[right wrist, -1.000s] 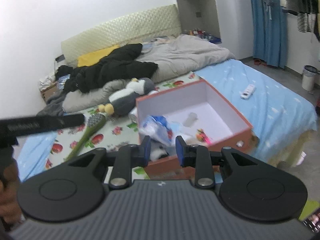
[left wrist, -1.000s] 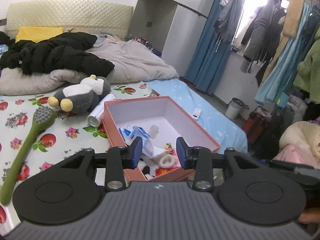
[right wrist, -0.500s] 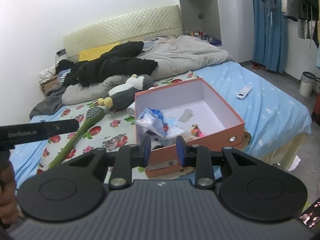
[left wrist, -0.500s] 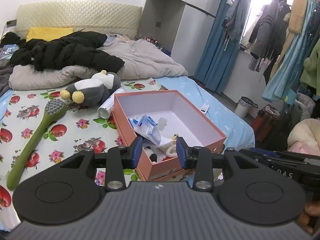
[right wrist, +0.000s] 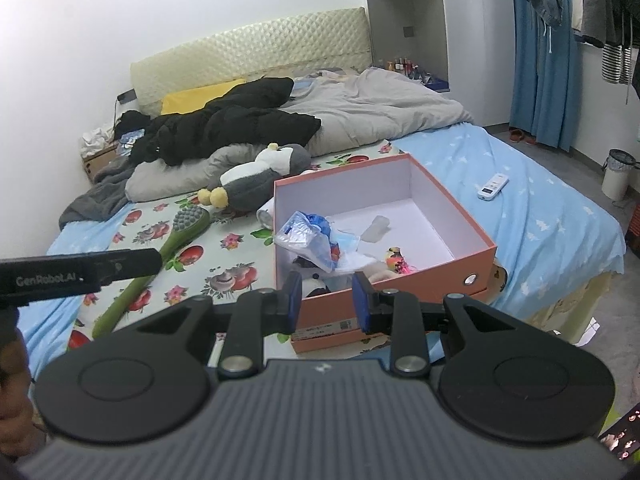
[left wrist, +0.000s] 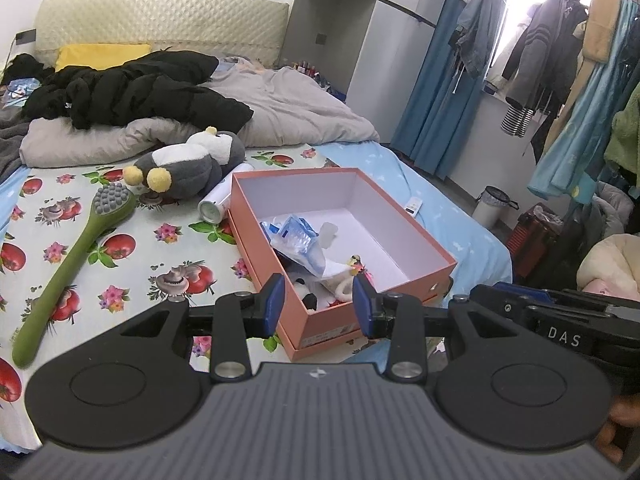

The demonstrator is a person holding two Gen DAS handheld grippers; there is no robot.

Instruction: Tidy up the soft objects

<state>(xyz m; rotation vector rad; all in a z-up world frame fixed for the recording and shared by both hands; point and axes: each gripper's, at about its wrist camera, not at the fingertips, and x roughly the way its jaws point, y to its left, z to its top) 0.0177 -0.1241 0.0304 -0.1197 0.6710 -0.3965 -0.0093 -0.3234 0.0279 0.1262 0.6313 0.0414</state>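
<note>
The view from the left gripper (left wrist: 316, 306) had changed: a second before, it sat close over the pink box (left wrist: 404, 222), and by now it had pulled back, so the whole box and more of the flowery sheet (left wrist: 120, 268) showed. The right gripper (right wrist: 325, 300) had backed off a little too. That looked like both hands stepping away to pick what to tidy next, and no soft thing was being carried yet. Both grippers had their blue pads apart with nothing between them, so they were empty and let go. The plush penguin (left wrist: 188, 164) lay on the sheet past the far left corner of the box, well apart from both grippers and just beside a white can (left wrist: 214, 206). A green brush (left wrist: 76, 256) lay to its left. Inside the box, near the front, were a blue plastic bag (left wrist: 298, 240) and some small toys. The penguin was probably the next thing to fetch.
</note>
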